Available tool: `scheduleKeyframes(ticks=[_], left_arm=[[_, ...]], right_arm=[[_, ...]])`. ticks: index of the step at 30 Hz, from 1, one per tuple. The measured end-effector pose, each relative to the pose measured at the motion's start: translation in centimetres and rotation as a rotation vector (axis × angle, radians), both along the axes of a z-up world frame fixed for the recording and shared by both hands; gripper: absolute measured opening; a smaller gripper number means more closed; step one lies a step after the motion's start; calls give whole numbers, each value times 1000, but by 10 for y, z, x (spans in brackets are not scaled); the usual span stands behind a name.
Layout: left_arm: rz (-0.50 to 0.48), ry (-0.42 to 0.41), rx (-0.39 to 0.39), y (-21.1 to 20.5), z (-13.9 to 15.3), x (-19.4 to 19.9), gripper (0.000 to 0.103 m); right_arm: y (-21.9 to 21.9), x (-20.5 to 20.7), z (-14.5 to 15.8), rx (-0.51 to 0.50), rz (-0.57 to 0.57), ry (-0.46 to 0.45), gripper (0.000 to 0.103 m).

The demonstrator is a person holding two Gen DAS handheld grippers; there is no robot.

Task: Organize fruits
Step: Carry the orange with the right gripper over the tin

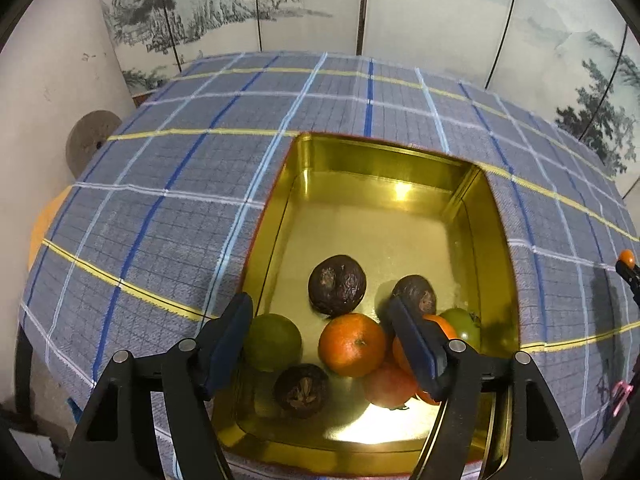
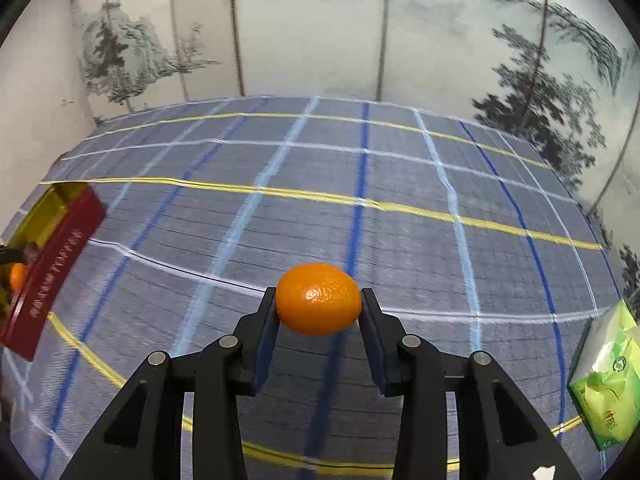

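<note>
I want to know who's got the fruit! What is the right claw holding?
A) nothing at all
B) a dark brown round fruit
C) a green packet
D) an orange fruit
D: the right claw is pinched shut on the orange fruit, one pad on each side, lifted over the checked cloth.

Bright indoor light from above, and the gold tin (image 1: 460, 216) throws hard glare off its floor and far wall. Fruit casts soft shadows inside it. Right wrist view smears at the edges: the red tin side (image 2: 52, 264) and painted screen (image 2: 540, 80) blur. Fisheye bows the counter cloth (image 2: 320, 184); corners go black.
</note>
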State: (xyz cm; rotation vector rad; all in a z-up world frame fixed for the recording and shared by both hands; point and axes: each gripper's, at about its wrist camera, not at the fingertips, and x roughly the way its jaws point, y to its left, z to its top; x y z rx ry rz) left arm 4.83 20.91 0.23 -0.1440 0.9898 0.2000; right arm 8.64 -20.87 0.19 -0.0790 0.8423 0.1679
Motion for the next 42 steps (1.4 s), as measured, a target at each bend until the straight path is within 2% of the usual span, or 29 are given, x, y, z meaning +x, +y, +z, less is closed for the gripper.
scheduleKeyframes(ticks=[8, 15, 21, 29, 42], left_arm=[[15, -100, 14, -2, 23, -28, 75], [59, -108, 32, 12, 30, -53, 78], [111, -98, 18, 29, 28, -69, 78], [143, -89, 35, 40, 25, -85, 79], [146, -79, 38, 44, 19, -95, 79]], right_arm=[[54, -10, 26, 41, 132, -43, 36], [129, -27, 45, 83, 310, -60, 36], [190, -45, 49, 101, 462, -43, 36], [250, -64, 37, 73, 592, -6, 36], [291, -75, 12, 2, 656, 53, 36]])
